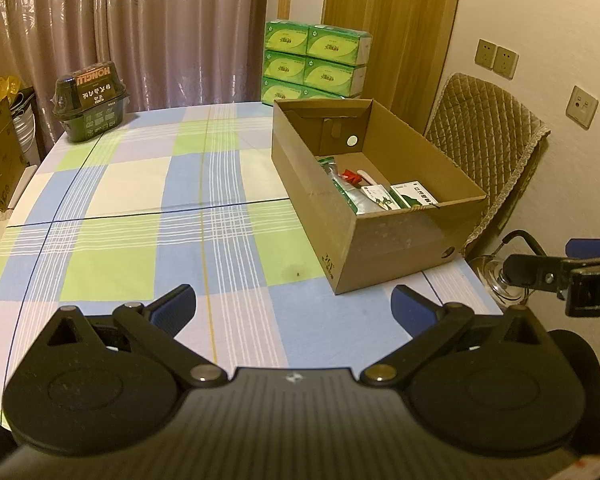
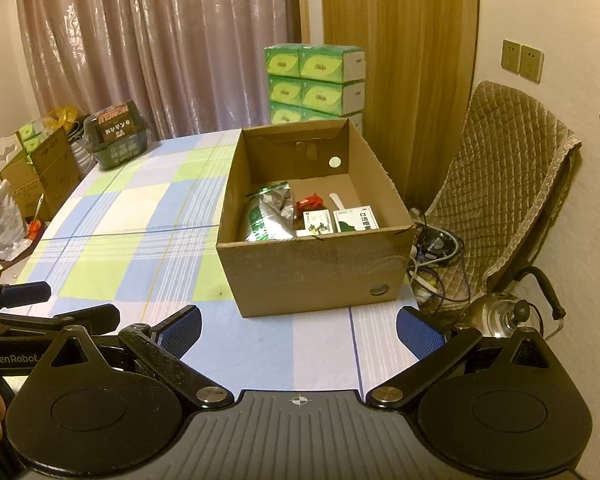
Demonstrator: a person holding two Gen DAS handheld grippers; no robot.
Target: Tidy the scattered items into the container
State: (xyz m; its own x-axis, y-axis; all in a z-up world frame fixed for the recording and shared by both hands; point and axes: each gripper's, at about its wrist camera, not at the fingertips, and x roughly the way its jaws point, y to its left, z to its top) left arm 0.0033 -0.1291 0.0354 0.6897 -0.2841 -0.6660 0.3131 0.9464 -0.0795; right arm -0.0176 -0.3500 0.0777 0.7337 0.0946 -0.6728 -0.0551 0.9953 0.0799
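An open cardboard box (image 1: 396,236) (image 2: 308,272) stands on the right part of the checked tablecloth (image 1: 148,200) (image 2: 132,216). Inside it lie a green and silver foil bag (image 2: 270,216), a small red item (image 2: 310,203), a white stick (image 2: 337,201) and two small white and green boxes (image 2: 356,219). My left gripper (image 1: 294,308) is open over the near cloth, left of the box, with nothing between its blue pads. My right gripper (image 2: 298,328) is open just before the box's near wall, holding nothing.
A dark green packaged container (image 1: 90,102) (image 2: 118,138) sits at the table's far left corner. Stacked green tissue packs (image 1: 316,62) stand behind the box. A quilted chair (image 2: 504,184), cables and a metal kettle (image 2: 504,316) are off the table's right edge. Cardboard boxes (image 2: 40,172) stand at left.
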